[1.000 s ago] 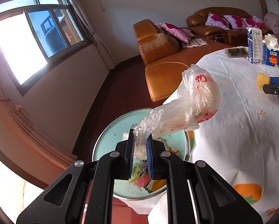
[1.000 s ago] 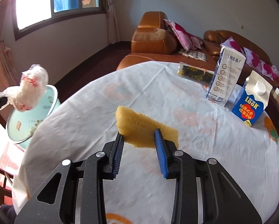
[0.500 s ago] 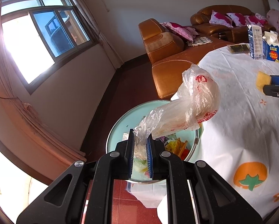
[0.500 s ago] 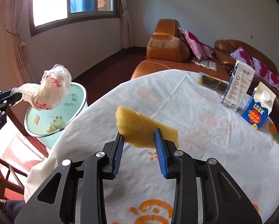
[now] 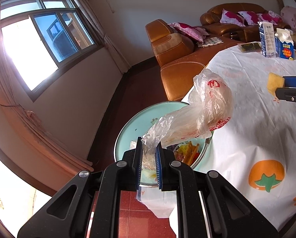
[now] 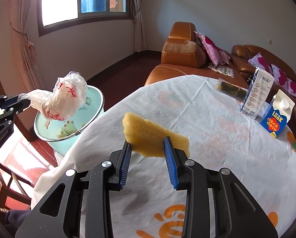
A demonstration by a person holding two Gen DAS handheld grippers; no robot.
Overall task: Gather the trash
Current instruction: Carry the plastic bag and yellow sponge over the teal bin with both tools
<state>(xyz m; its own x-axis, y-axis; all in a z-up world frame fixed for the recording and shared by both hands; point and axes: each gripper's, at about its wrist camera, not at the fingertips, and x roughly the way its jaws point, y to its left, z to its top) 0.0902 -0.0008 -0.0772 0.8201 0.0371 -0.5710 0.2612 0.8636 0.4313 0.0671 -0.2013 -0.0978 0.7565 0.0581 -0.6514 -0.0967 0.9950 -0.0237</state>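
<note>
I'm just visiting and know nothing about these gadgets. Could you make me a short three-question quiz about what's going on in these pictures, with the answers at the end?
1. True or false: the left gripper is shut on the neck of a crumpled plastic bag.
2. What does the right gripper hold? A) a milk carton B) a yellow sponge C) a pillow
3. Fill in: the plastic bag hangs above the mint-green ____ beside the table.

Key
1. True; the bag's neck is pinched between the blue pads.
2. B, the yellow sponge, lifted clear of the tablecloth.
3. Bin: the trash bin, which already holds colourful scraps.
</note>
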